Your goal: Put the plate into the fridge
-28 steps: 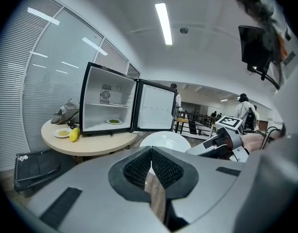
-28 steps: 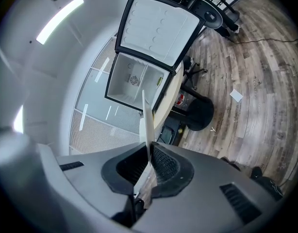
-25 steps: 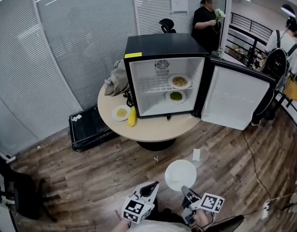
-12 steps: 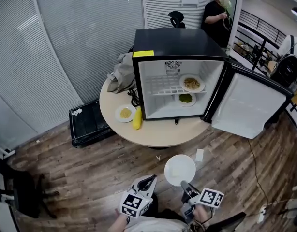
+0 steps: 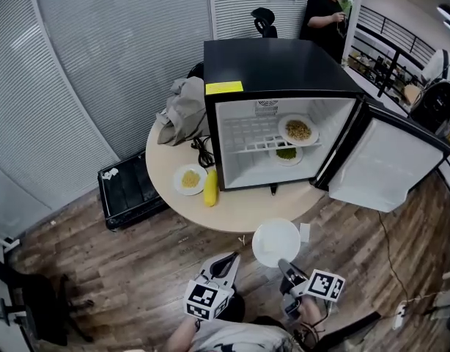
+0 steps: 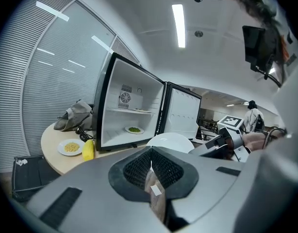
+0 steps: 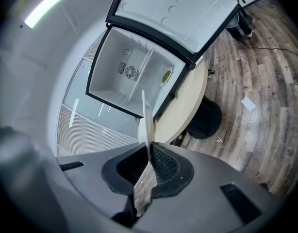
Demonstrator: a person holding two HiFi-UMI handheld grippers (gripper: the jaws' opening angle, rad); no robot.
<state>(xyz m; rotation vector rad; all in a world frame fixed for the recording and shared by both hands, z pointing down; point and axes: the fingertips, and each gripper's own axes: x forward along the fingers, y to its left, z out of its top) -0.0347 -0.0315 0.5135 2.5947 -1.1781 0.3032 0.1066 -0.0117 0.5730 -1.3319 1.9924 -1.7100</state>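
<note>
Pinching the plate (image 5: pixel 275 243) by one rim, the right gripper (image 5: pixel 285 267) may let it slip short of the fridge (image 5: pixel 280 64); the left gripper (image 5: pixel 226 261), pressed together, holds nothing.

Office: blind-covered glass partitions (image 5: pixel 100 64), swivel chair (image 5: pixel 264 22), round meeting table (image 5: pixel 163 178), ceiling strip lights (image 6: pixel 178 24).

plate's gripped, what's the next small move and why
Probably carry the plate forward toward the fridge. The right gripper is shut on its rim, the door stands open, and the plate hangs over the floor, short of the table. The shelf's left half looks free.
</note>
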